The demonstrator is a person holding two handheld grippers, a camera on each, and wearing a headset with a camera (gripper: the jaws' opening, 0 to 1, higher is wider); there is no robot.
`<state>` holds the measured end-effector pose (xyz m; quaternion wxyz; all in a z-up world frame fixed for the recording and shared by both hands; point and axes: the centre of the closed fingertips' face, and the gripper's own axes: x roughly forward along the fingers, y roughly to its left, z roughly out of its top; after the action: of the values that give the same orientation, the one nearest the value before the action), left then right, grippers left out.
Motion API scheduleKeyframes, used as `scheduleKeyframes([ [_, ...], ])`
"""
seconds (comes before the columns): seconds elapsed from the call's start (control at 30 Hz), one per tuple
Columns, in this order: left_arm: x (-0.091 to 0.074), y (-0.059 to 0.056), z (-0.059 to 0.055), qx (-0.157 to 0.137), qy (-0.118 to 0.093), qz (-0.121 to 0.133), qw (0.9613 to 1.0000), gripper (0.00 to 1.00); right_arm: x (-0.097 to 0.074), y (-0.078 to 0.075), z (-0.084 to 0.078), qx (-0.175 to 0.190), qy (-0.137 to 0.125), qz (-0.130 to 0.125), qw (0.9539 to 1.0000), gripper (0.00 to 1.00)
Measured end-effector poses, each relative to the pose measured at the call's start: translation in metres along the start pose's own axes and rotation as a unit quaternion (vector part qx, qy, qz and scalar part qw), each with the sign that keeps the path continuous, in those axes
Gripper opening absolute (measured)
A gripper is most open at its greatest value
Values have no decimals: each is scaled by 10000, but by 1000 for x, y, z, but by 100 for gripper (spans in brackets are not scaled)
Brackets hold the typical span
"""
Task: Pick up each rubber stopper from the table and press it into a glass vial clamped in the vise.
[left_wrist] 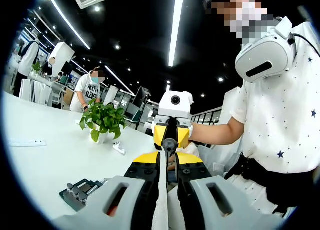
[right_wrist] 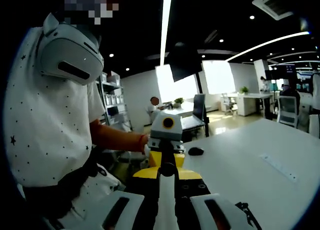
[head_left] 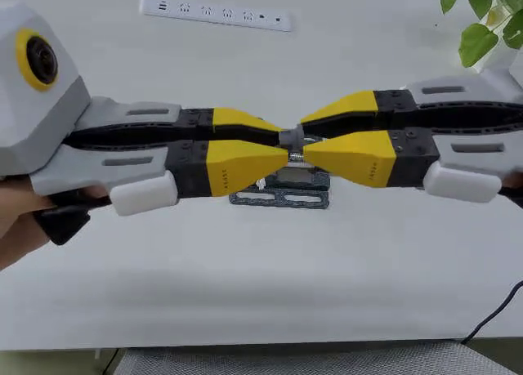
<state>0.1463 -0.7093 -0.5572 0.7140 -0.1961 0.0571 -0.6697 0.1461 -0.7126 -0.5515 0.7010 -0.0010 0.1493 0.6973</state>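
Mid-frame, the yellow-tipped left gripper (head_left: 282,143) and right gripper (head_left: 305,143), fingers pressed together, meet at a small grey rubber stopper (head_left: 291,136) over the dark metal vise (head_left: 278,198). I cannot tell which pinches it. Next probably calls for a straight downward press.

Both grippers run the same scheme: the left gripper (head_left: 284,144) and right gripper (head_left: 304,140) have pale grey bodies, a black mid section and bright yellow fingers (head_left: 241,164), plus a white block under each. The worktop (head_left: 261,261) is plain white, same as the power strip (head_left: 214,14) by its far edge. The plant (head_left: 482,24) at the far right corner is green. The vise (head_left: 282,197) looks dark grey. There's a black cable (head_left: 494,316) at the near right corner. The person's shirt (left_wrist: 285,115) is white with little dark stars, and the headset (left_wrist: 272,47) is white with 1 black strip.
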Motion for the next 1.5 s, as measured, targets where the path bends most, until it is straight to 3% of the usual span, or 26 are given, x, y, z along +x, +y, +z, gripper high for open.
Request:
scheduleKeyframes([
  [0.2,-8,8,-8,104,148,261,9995,16,-3,-16,-2,44,224,-191,9996,6],
  [0.33,-16,23,-24,376,517,656,9958,26,-1,-34,-14,174,608,-517,9967,6],
  [0.4,-19,28,-29,395,545,773,9947,30,2,-42,-21,210,811,-666,9943,6],
  [0.47,-24,38,-39,518,788,996,9905,36,3,-53,-31,338,1097,-867,9896,6],
  [0.6,-31,49,-52,672,1023,1211,9851,48,9,-66,-43,334,1494,-1006,9831,6],
  [0.63,-34,54,-58,746,1178,1311,9815,50,11,-70,-48,326,1630,-1020,9808,6],
  [0.7,-36,57,-62,760,1223,1355,9803,53,13,-76,-54,308,1831,-1088,9766,6],
  [0.77,-40,63,-70,869,1407,1457,9754,58,16,-83,-62,270,2087,-1112,9713,6],
  [0.9,-46,73,-85,995,1683,1585,9678,67,21,-96,-78,-28,2706,-1167,9556,6],
  [1.03,-50,81,-95,1171,1862,1675,9610,76,27,-106,-91,-111,3090,-1191,9435,6],
  [1.07,-51,83,-99,1170,1901,1693,9599,80,27,-111,-96,-195,3239,-1182,9385,6],
  [1.13,-53,87,-104,1165,1950,1708,9588,83,31,-113,-103,-179,3361,-1181,9342,6],
  [1.2,-56,92,-110,1336,2094,1760,9525,88,32,-116,-111,-206,3498,-1168,9293,6],
  [1.4,-57,96,-129,1407,2355,1706,9464,96,36,-131,-138,-258,3925,-1103,9127,6],
  [1.5,-58,98,-132,1386,2329,1718,9471,98,36,-136,-147,-283,4076,-1106,9060,6],
])
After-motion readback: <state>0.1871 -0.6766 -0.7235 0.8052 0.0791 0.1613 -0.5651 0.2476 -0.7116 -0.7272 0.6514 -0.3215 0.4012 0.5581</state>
